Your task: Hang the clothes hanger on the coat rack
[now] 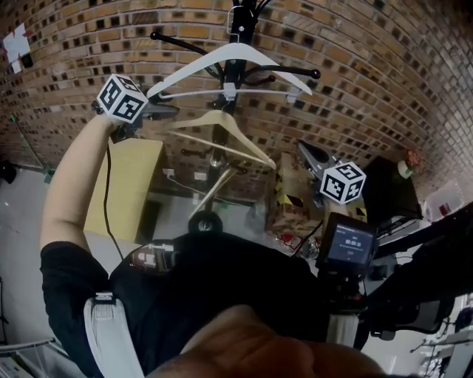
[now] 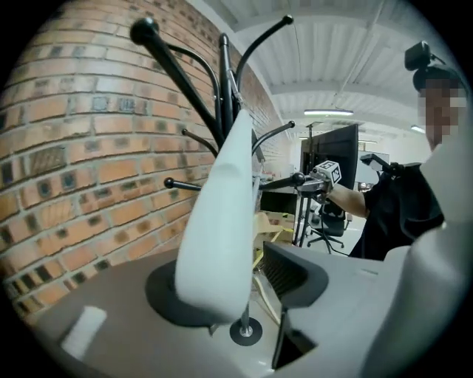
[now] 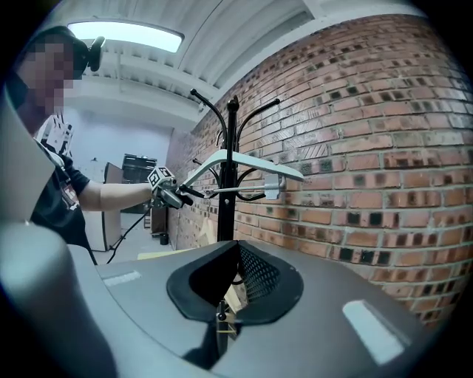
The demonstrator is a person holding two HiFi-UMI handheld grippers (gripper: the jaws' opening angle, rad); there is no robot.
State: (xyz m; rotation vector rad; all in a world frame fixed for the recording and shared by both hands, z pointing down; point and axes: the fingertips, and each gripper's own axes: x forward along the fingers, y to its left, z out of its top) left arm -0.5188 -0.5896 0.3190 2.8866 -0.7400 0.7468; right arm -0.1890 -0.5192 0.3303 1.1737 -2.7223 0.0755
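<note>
Hanger (image 1: 238, 50), white, hangs by its hook on the rack (image 1: 238, 22), up among the pegs, in front of the brick wall (image 1: 369, 59). Its left end sits between the jaws of the left tool (image 1: 168, 111). Those jaws are wide apart and not clamping, and in the left gripper view the end lies nearer the left-hand pad. Lower and to the right, well apart from the hanger, the right tool (image 1: 307, 153) has its jaws together with nothing between them, and it faces the rack pole. Wooden hanger (image 1: 222, 122) hangs just below the white one.
</note>
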